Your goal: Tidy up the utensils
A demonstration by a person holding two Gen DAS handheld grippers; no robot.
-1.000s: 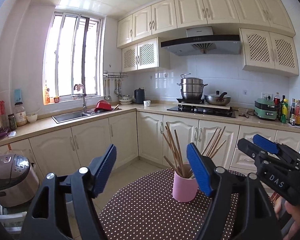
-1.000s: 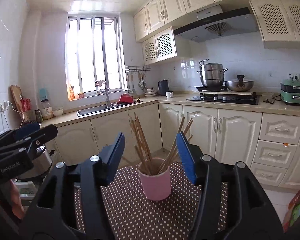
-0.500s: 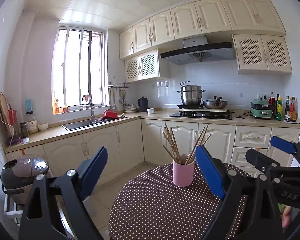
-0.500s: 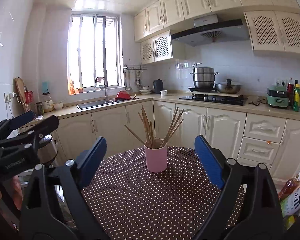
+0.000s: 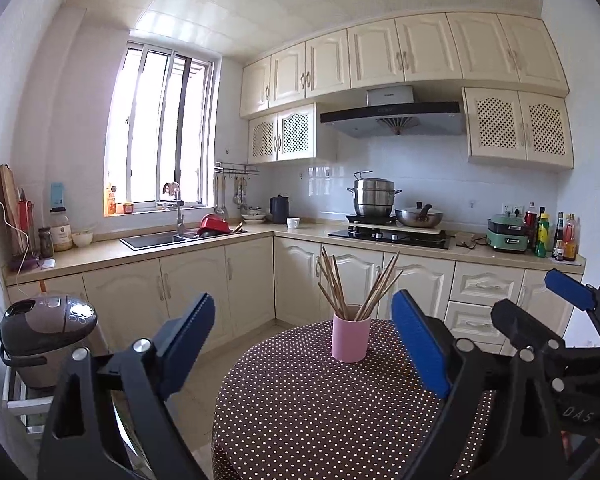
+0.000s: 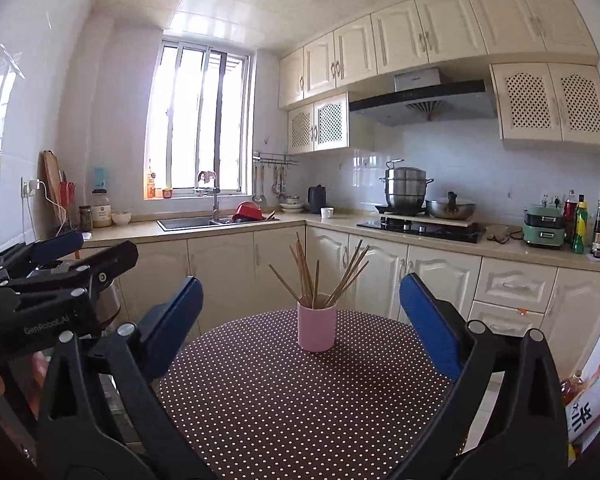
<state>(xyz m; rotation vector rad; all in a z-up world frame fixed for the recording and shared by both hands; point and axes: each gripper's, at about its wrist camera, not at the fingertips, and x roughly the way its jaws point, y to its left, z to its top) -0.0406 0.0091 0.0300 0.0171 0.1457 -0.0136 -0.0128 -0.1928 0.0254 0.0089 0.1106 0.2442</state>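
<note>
A pink cup (image 5: pixel 350 340) (image 6: pixel 317 330) holding several wooden chopsticks (image 5: pixel 336 284) (image 6: pixel 306 272) stands upright near the far edge of a round table with a brown dotted cloth (image 5: pixel 320 408) (image 6: pixel 300 400). My left gripper (image 5: pixel 304 312) is open and empty, well back from the cup. My right gripper (image 6: pixel 302 292) is also back from the cup, its jaws still opening with nothing between them. Each gripper shows in the other's view: the right gripper (image 5: pixel 530 298) at the right edge, the left gripper (image 6: pixel 104 246) at the left edge.
A rice cooker (image 5: pixel 44 332) sits on a low rack left of the table. Cream cabinets and a counter with a sink (image 5: pixel 160 238) and a stove (image 5: pixel 392 234) run behind. A printed bag and a bottle (image 6: pixel 588 404) stand low at the right.
Both grippers have drawn back from the cup and their jaws have spread wider. The cup with chopsticks now looks smaller and farther off; more table shows.
</note>
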